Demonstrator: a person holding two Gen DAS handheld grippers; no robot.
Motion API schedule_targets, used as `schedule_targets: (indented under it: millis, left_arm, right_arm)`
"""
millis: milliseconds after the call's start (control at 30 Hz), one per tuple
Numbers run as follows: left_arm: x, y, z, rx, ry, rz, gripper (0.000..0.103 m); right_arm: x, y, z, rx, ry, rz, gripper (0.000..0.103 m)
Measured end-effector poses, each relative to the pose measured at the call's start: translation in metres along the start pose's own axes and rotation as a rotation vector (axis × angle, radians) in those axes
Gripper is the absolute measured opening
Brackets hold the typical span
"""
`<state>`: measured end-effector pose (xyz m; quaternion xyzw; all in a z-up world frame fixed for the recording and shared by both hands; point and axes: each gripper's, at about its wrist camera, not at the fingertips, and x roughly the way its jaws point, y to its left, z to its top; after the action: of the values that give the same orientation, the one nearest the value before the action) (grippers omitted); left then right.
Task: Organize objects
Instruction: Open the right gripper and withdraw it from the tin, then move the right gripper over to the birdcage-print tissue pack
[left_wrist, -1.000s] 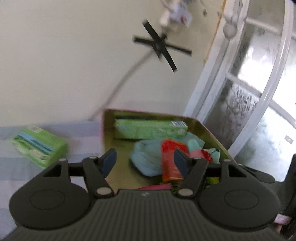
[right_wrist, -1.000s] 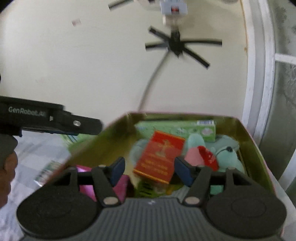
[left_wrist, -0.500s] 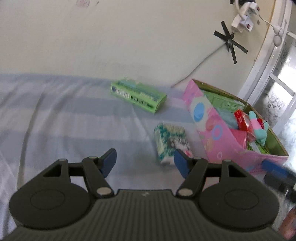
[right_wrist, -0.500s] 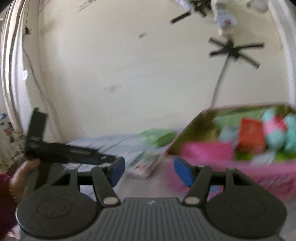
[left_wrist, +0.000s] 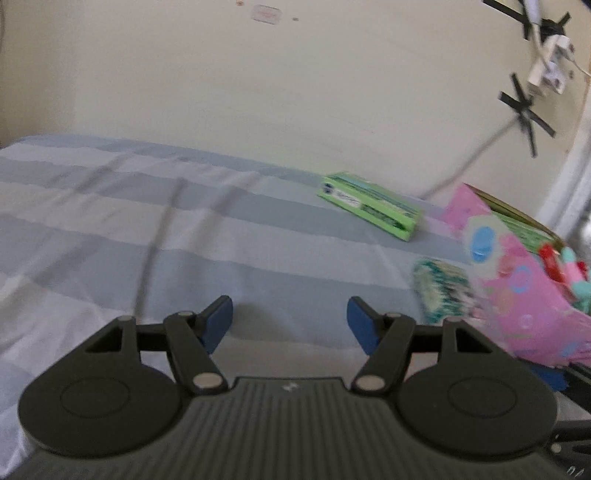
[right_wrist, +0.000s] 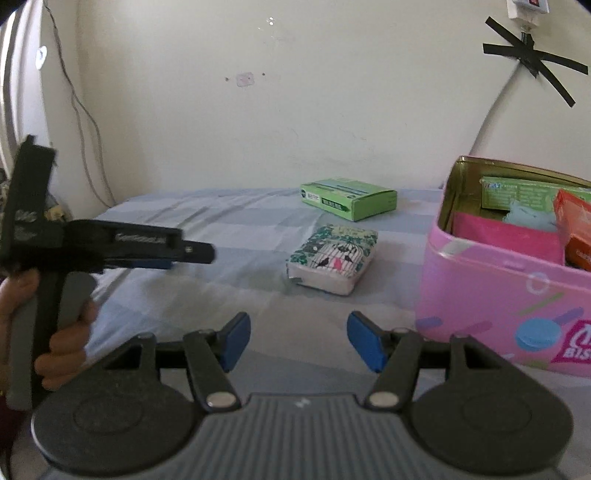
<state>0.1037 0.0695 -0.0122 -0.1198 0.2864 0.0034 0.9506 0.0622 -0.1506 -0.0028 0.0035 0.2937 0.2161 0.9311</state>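
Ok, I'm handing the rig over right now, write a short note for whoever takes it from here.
Left gripper: open, empty, held over the striped bedsheet.
Right gripper: open, empty, pointed between the tissue pack and the pink tin.
Done: the tin already holds a green box, an orange pack, a pink item and something light blue.
Left: the tissue pack, lying just left of the tin, and the green box behind it near the wall are not yet in. The pack looks like the nearer pick.
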Motion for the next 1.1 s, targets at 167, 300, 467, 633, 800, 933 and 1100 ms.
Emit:
schedule_targets:
  millis: [167,300,467,633,800,933,1100]
  left_arm:
    - [-0.002,0.004,0.001,-0.025,-0.01,-0.007,0.07]
    - [-0.003,0.0,0.0,-0.002,-0.017,-0.015,0.07]
    - [-0.007,-0.006,-0.003,0.042,-0.039,-0.004,0.07]
    - [-0.012,-0.016,-0.007,0.101,-0.059,-0.011,0.072]
    - [-0.02,-0.039,-0.011,0.164,-0.063,-0.048,0.072]
    - [-0.029,-0.057,-0.015,0.19,-0.066,-0.079,0.074]
    - [-0.033,-0.077,-0.021,0.202,-0.076,-0.099,0.075]
  right_arm:
    - [-0.006,-0.008,-0.004,0.062,-0.05,-0.053,0.06]
    - [-0.019,-0.023,-0.01,0.17,-0.097,-0.074,0.061]
    - [-0.039,-0.035,-0.022,0.23,-0.112,-0.11,0.061]
    - [-0.062,-0.045,-0.032,0.258,-0.153,-0.18,0.061]
    - [-0.083,-0.058,-0.038,0.295,-0.197,-0.244,0.061]
    - [-0.095,-0.07,-0.041,0.325,-0.225,-0.279,0.063]
    - [-0.103,-0.075,-0.045,0.334,-0.255,-0.305,0.063]
